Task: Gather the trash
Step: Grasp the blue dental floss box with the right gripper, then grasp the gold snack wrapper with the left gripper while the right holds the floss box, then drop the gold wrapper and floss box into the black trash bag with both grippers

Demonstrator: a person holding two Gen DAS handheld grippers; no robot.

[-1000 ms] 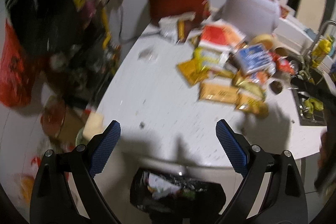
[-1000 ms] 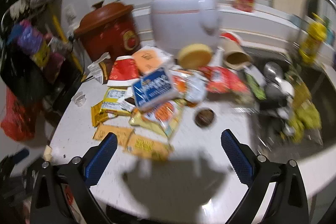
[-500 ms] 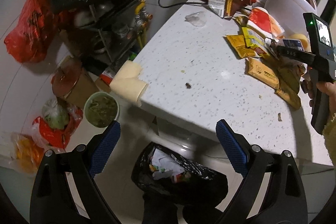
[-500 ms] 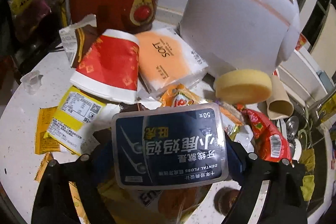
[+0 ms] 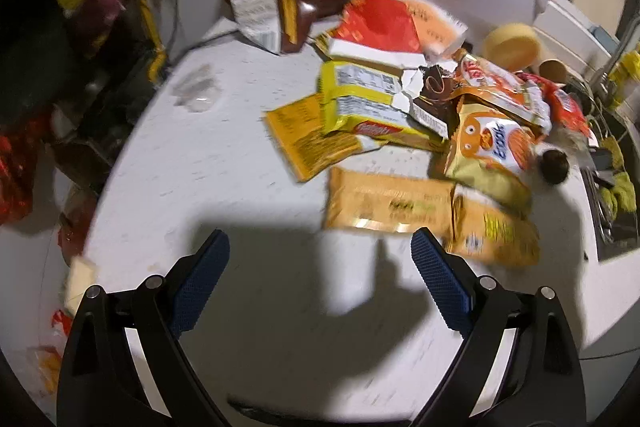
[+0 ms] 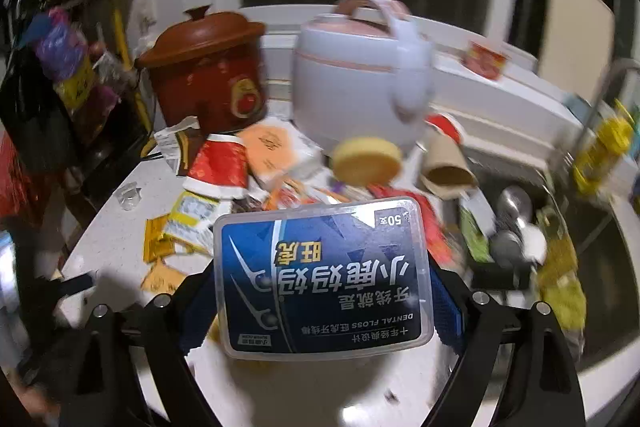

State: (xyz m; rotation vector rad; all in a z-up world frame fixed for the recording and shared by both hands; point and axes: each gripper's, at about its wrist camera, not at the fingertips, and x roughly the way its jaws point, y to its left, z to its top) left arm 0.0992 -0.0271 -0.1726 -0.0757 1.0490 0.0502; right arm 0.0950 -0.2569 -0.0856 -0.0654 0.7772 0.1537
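The dental floss box, a clear-lidded flat case with a blue label, sat crosswise between the jaws of the right hand-held gripper, raised clear of the worktop and filling the lower centre of the right wrist view. The jaws were closed to the width of the box, with a blue pad pressed against each short side. The step in hand was judged to be carrying one picked item away from the pile; the next move called for transport to a trash container, which neither view showed, followed by release. The remaining litter lay behind the box from 10 to 1 o'clock: a red paper cup, an orange tissue pack and yellow wrappers. The left hand-held gripper hovered over the worktop with its jaws wide apart, holding and touching nothing. An orange sachet lay just ahead of it at 1 o'clock, with a yellow biscuit wrapper beyond. This sachet was judged the nearest candidate for the left gripper, requiring a short forward reach and a flat pinch.
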